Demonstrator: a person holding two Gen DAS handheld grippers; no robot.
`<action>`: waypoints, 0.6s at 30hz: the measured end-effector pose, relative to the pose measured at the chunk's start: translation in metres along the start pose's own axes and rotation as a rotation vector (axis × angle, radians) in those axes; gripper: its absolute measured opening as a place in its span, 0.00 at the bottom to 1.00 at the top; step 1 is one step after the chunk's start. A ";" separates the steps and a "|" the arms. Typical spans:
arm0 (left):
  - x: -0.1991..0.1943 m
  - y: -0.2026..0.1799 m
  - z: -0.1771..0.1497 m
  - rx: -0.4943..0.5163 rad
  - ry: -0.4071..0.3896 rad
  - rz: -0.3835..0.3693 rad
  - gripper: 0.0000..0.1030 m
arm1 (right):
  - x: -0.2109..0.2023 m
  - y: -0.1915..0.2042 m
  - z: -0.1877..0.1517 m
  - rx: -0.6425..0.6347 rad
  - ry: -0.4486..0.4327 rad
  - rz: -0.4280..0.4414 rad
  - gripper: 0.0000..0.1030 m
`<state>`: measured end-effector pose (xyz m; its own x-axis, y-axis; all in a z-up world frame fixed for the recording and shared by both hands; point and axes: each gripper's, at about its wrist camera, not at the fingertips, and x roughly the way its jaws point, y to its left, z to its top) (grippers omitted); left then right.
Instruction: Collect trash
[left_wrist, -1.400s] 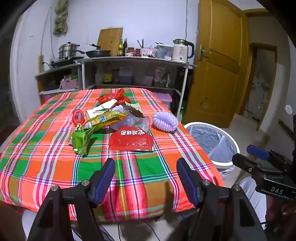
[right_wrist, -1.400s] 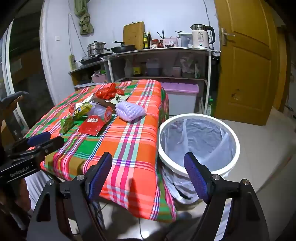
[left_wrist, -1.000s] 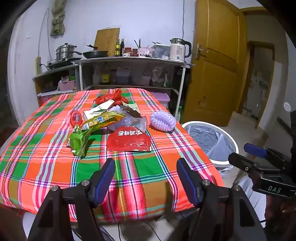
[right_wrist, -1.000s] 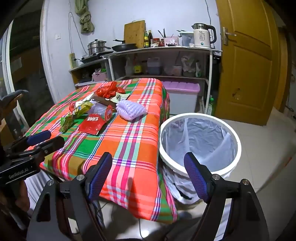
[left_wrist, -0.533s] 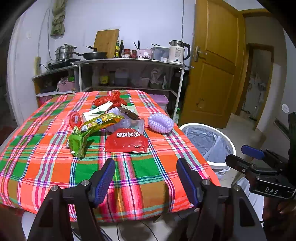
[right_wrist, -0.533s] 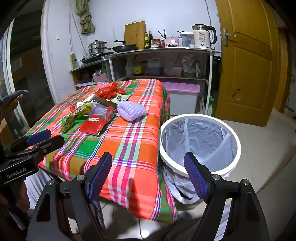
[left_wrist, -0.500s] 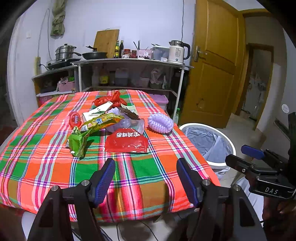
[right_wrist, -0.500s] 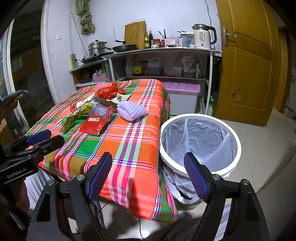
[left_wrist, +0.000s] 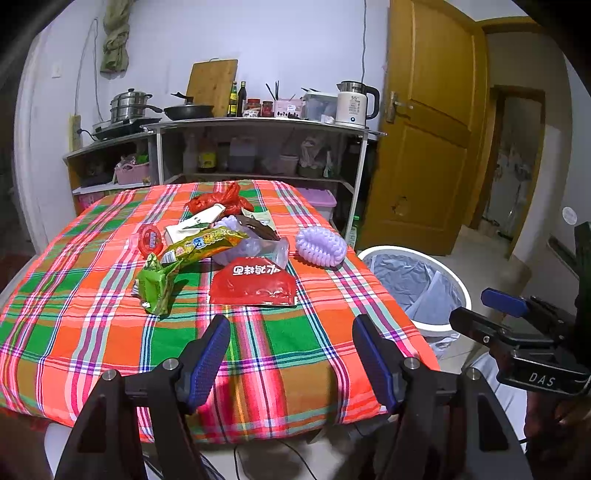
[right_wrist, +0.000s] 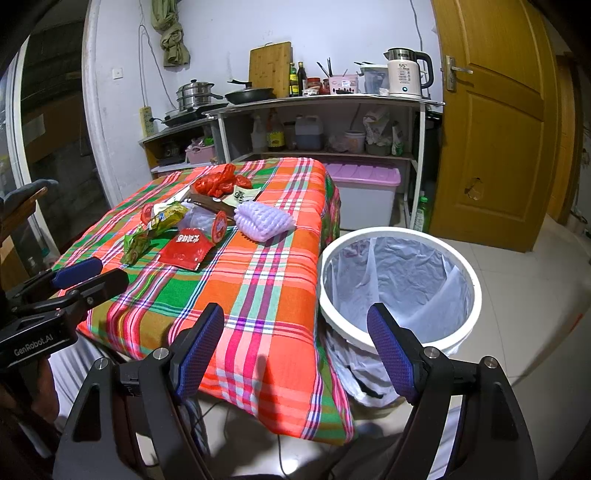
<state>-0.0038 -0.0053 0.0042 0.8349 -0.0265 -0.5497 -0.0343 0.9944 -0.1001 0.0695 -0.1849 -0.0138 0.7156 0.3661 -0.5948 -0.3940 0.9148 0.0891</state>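
Note:
Trash lies in a heap on the plaid-covered table (left_wrist: 92, 332): a red snack packet (left_wrist: 253, 286), a green wrapper (left_wrist: 155, 282), a yellow-green wrapper (left_wrist: 203, 243), a purple foam net (left_wrist: 320, 246), a red plastic bag (left_wrist: 218, 199). They also show in the right wrist view: the red packet (right_wrist: 186, 249), the foam net (right_wrist: 263, 218). A white bin (right_wrist: 399, 284) with a liner stands right of the table. My left gripper (left_wrist: 291, 347) is open and empty at the table's near edge. My right gripper (right_wrist: 295, 343) is open and empty between table and bin.
A shelf unit (left_wrist: 258, 147) with pots, bottles and a kettle stands behind the table. A purple-lidded box (right_wrist: 365, 195) sits under it. A wooden door (right_wrist: 498, 129) is at the right. The bin also shows in the left wrist view (left_wrist: 417, 284).
Both grippers have drifted slightly; the table and trash sit a little lower and nearer in the left wrist view. Both stay open and empty.

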 end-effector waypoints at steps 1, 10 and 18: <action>0.000 0.000 0.000 0.000 0.000 -0.001 0.66 | 0.000 0.000 0.000 0.000 0.000 0.000 0.78; -0.001 0.001 0.000 0.003 0.004 -0.003 0.66 | -0.001 0.002 0.000 -0.002 0.000 0.002 0.78; -0.001 0.001 0.000 0.005 0.005 -0.002 0.66 | -0.001 0.002 0.000 -0.001 0.001 0.002 0.78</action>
<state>-0.0047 -0.0048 0.0042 0.8321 -0.0288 -0.5539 -0.0299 0.9949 -0.0967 0.0683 -0.1833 -0.0130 0.7143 0.3676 -0.5955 -0.3957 0.9140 0.0896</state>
